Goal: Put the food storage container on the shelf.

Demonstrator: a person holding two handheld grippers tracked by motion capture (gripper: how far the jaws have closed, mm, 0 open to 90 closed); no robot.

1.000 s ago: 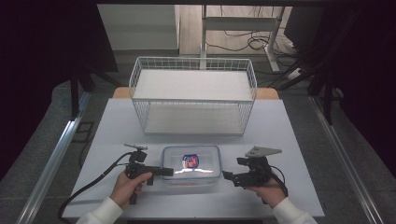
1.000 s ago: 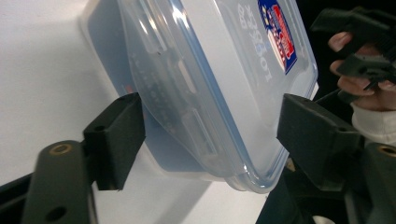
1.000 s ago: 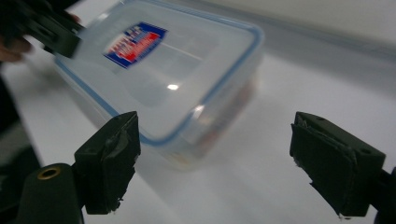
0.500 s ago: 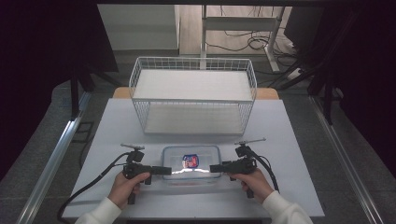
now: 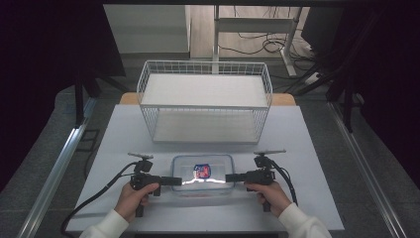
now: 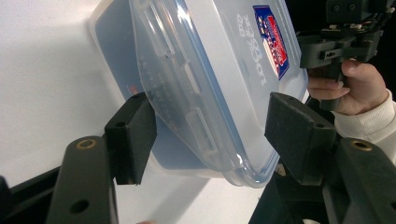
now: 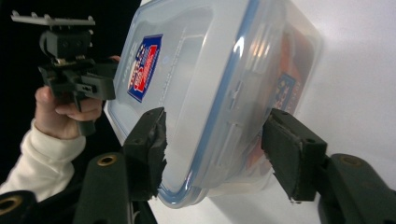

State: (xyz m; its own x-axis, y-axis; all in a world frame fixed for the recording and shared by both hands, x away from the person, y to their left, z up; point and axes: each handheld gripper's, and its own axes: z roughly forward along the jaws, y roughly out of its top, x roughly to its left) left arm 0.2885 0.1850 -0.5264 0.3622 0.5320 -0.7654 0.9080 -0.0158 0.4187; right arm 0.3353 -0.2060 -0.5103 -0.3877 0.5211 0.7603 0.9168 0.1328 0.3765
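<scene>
You had a container (image 5: 203, 173) of clear, glossy plastic that caught the light, its lid smooth with a printed paper-like label (image 6: 271, 39). The surface (image 5: 307, 144) under it was matt white, and the basket (image 5: 205, 101) behind was thin white-coated wire. Your jaws looked like matt black plastic with rough foam-like pads (image 7: 292, 149).

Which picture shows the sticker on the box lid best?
The left gripper view: the red and blue sticker sits large on the clear box's lid. The right gripper view shows it smaller and slanted. In the high view it is a tiny patch.
</scene>
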